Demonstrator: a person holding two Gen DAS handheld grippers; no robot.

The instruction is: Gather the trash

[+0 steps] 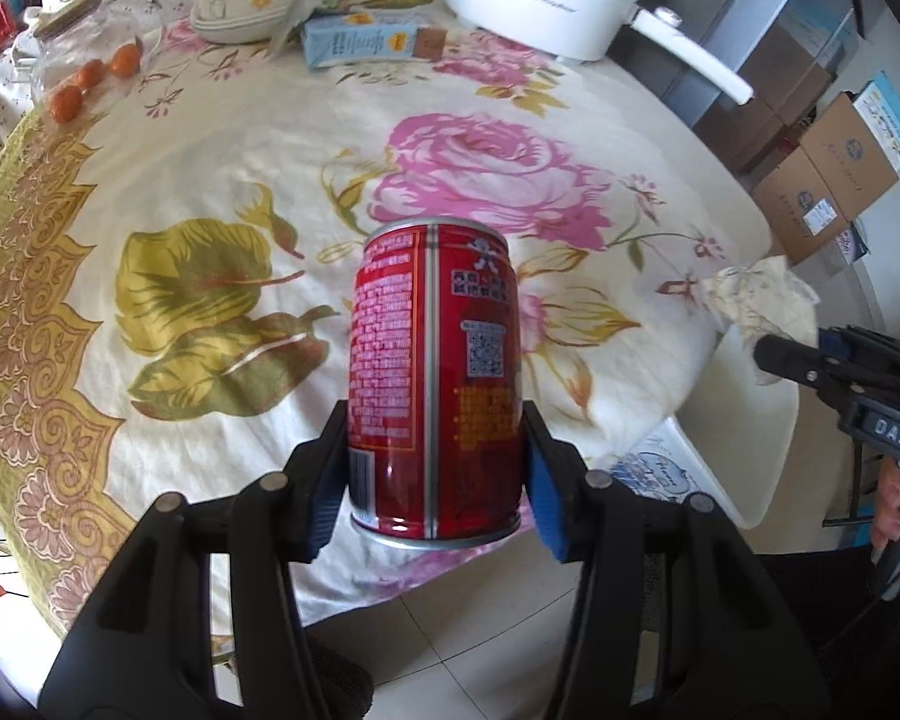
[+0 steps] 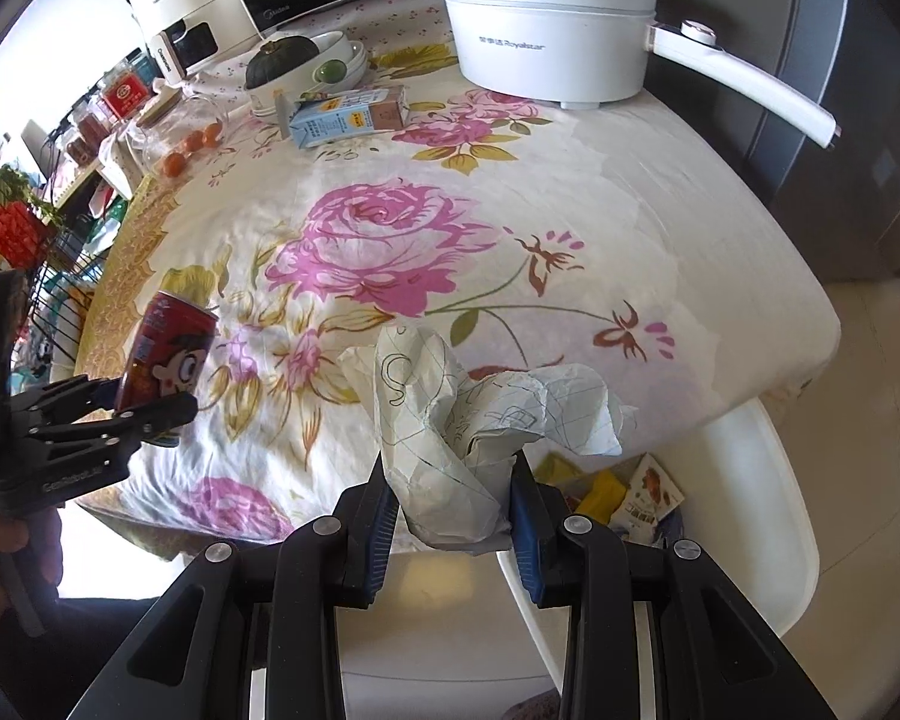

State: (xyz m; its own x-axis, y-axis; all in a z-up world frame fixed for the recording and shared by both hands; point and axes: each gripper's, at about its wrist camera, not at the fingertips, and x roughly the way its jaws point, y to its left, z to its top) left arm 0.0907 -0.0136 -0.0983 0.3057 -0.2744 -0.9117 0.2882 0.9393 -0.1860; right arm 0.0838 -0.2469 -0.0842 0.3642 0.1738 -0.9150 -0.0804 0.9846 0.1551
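While spreading across both views: floral tablecloth (image 2: 510, 228) covering the table, big pink rose printed at its middle.

White electric pot (image 2: 549, 36) sitting at the cloth's far right corner, long handle sticking out past the cloth's edge. White bowls (image 2: 336, 60) at the far side of the cloth, left of the pot, holding a dark green squash (image 2: 282, 57).

Pale blue carton (image 2: 345, 117) lying on its side just in front of the bowls. Small orange fruits (image 2: 195, 141) sitting at the cloth's far left, beside a clear jar (image 2: 168, 120) lying tipped over.

Crumpled paper (image 2: 480, 420), lined and scribbled on, being held off the cloth's near right edge, above a white chair seat (image 2: 768, 480). Right gripper (image 2: 456, 498) pinching it at a middling width, blue pads pressing both sides of the wad. Snack wrappers (image 2: 636, 492) showing below the paper, next to the chair; what is holding them, cannot tell.

Red can (image 1: 435, 378) being held upright over the cloth's near edge, clear of the fabric, barcode and printed text facing the left wrist camera. Left gripper (image 1: 435, 474) clamping its lower half, pads (image 1: 546, 492) flat against both sides. From the right wrist view, same can (image 2: 165, 360) showing a cartoon face, tilting left, over the cloth's near left part.
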